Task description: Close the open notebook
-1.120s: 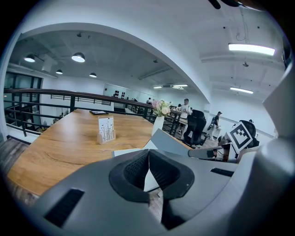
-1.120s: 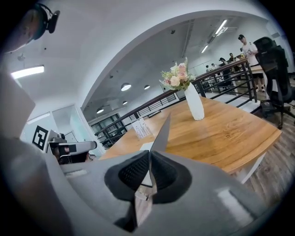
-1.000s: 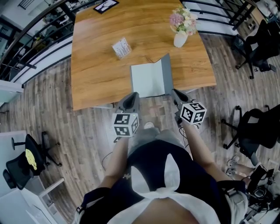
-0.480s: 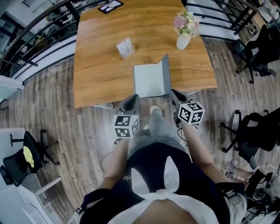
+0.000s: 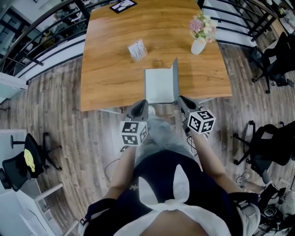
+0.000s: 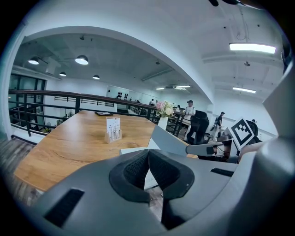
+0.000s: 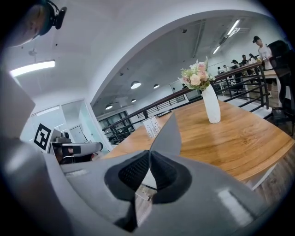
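The jaws of the left gripper [image 6: 148, 167] are pressed together with nothing between them, and those of the right gripper [image 7: 148, 169] are likewise closed and empty. Both grippers sit side by side in front of the person, pointing a little downward at the near edge of the tabletop [image 5: 106, 78] without touching anything on it. The notebook [image 5: 160, 85] lies close to that edge, just beyond and between the two grippers. One half rests flat and pale on the wood, and its grey cover [image 5: 175, 77] stands up steeply along the right side. The step in hand looks like the approach, since the notebook is plainly open and untouched. The next move would probably call for the right gripper to come round to the outer face of the raised cover and tip it leftward onto the flat half. Its closed jaws could serve as a pusher, while the left gripper might steady the flat side so the notebook does not slide on the smooth wood. Further back stand a white vase of flowers [image 5: 199, 42], a small card stand [image 5: 138, 50] and a dark flat item [image 5: 122, 5] at the far edge. Around the tabletop are a plank floor [image 5: 60, 120], black railings [image 5: 41, 32] and office chairs [image 5: 274, 48]. The gripper views show ceiling lights and distant people.
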